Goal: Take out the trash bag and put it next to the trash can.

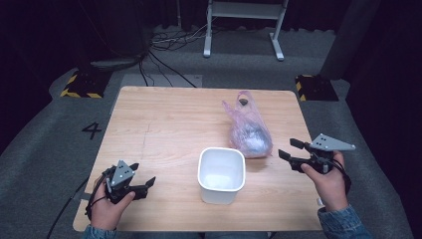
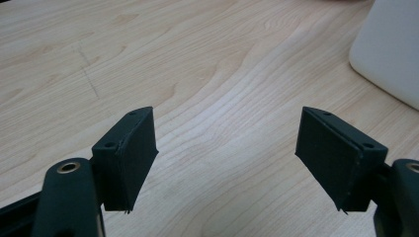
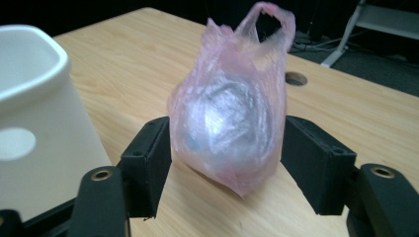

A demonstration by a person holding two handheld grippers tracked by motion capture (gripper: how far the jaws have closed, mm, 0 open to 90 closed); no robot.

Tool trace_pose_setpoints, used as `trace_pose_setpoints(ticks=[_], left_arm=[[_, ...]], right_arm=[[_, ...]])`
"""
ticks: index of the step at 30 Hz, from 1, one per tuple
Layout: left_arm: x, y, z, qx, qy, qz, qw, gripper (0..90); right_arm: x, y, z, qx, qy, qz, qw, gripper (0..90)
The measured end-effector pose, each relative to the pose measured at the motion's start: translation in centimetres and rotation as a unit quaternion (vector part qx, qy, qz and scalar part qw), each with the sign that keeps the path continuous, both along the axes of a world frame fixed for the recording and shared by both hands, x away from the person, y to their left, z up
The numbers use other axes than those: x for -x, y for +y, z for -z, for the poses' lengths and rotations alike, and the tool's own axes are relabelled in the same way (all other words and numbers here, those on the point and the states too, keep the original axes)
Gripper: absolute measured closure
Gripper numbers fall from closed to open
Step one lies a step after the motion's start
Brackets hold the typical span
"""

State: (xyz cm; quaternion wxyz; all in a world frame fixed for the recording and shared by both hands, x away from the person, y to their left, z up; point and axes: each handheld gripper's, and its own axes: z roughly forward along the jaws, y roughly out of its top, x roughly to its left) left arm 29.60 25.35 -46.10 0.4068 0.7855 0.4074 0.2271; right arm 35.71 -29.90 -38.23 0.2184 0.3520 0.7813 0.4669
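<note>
- Looks like a lab or recording studio, not a home.
- Dark curtains [image 1: 45,30] hung all round.
- Grey carpet [image 1: 45,144] underfoot, marked with a number "4" [image 1: 91,130].
- Black cables [image 1: 164,55] trailing across the floor.
- Yellow-and-black striped blocks [image 1: 79,84] at the far corners of a plain wooden table [image 1: 164,124].
- White metal stand [image 1: 244,25] behind.

Bright table [image 1: 164,119] – dark surroundings, soft shadows, slight blur.

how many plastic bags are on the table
1: the pink plastic bag lies right of centre on the table, just behind and right of the white bin, ahead of the right gripper.
</note>
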Motion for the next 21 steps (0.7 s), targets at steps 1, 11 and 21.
trace_pose_setpoints(ticks=[1,11,21], left_arm=[[0.0,0.1,0.0,0.0,0.001,0.0,1.0,23.1],[-0.2,0.9,0.8,-0.006,0.011,-0.013,0.9998,23.0],[-0.3,2.5,1.8,-0.026,0.017,-0.011,0.9995,23.1]], right_arm=[[0.1,-0.2,0.2,0.003,0.002,0.001,1.0,36.2],[1.1,-2.5,1.9,0.017,0.025,0.021,0.9993,33.4],[1.8,-4.0,4.6,0.022,0.053,0.034,0.9978,31.7]])
